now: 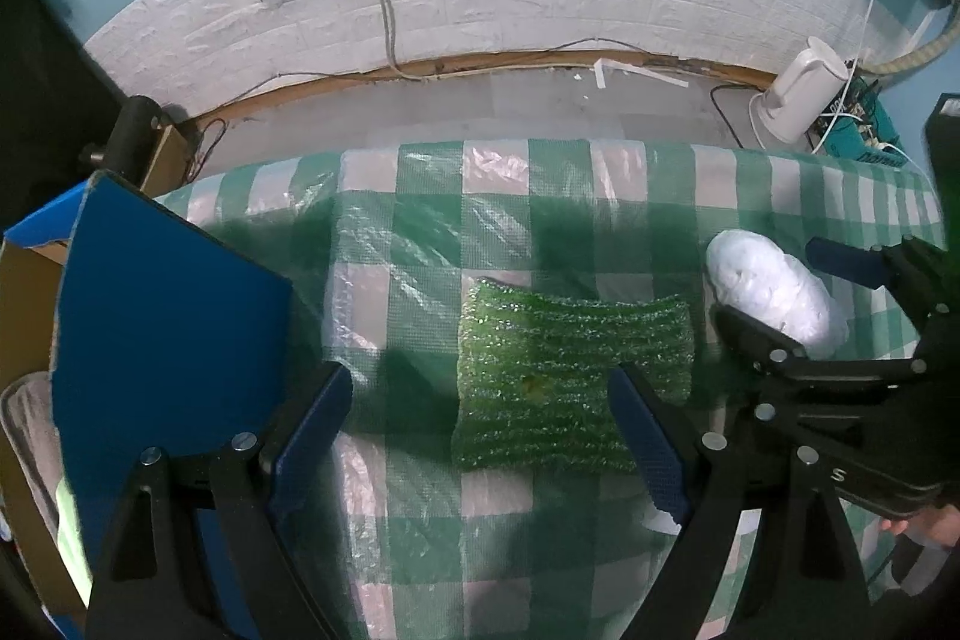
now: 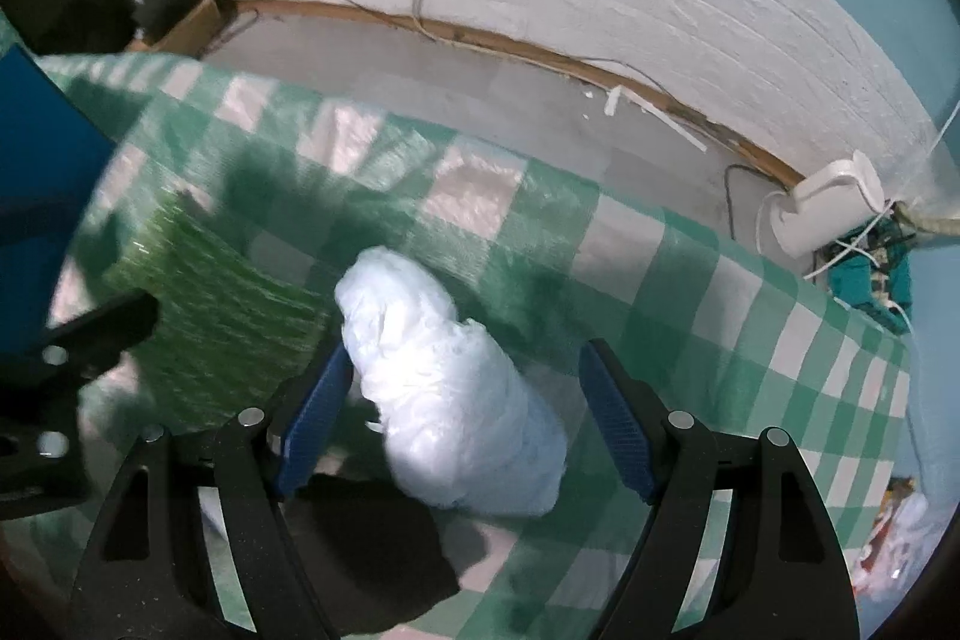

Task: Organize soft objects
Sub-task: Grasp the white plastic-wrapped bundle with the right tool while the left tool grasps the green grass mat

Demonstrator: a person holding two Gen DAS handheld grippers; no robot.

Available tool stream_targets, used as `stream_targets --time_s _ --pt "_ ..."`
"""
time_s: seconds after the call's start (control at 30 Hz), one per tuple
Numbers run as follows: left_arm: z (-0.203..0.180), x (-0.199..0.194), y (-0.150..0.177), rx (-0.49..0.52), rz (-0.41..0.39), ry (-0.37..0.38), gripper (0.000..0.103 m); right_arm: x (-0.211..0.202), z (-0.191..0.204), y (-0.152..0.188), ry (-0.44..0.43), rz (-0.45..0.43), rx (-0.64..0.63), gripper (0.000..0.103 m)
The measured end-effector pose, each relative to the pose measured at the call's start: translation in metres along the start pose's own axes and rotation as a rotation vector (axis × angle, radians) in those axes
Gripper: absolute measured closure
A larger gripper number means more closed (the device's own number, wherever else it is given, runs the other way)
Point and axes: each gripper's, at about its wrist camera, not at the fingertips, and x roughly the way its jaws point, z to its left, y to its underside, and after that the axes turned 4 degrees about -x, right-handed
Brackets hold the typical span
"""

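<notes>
— Left wrist view first: how are the jaws of the left gripper [image 1: 480, 418] set?

— Spread wide, nothing pinched. A green tinsel pad [image 1: 570, 376] is seen lying flat on the desk [image 1: 420, 244] between them, nearer the right-hand finger, which overlaps its corner. Contact cannot be told.

— And the right gripper [image 2: 465, 418]?

— Its jaws are spread as well, pointed steeply down. A white crumpled bundle [image 2: 450, 400] is framed between them, lying on the checked cover; the left-hand finger is just beside it, the other clearly apart.

— Further out?

— The green pad is placed beside the bundle. A blue box flap [image 1: 168, 316] is seen at the desk's left edge — a white appliance [image 1: 798, 94] stands on the floor by the wall.
</notes>
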Motion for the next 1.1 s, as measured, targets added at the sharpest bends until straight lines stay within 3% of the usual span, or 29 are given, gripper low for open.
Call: stream_targets --time_s 0.13,0.47,0.67,1.1 --pt "-0.003 0.003 -0.002 0.001 0.008 0.016 0.015 0.003 -0.009 0.002 -0.024 0.004 0.040 0.062" --pt "-0.026 0.009 0.001 0.043 0.027 0.023 0.015 -0.008 -0.033 0.016 -0.060 0.011 0.175 0.064" --pt "-0.035 0.011 0.000 0.040 0.047 0.068 0.014 -0.020 -0.033 0.028 -0.085 -0.002 0.206 0.064" --pt "-0.053 0.027 0.006 0.099 0.066 0.006 0.010 -0.052 -0.035 0.046 -0.116 -0.037 0.256 0.064"
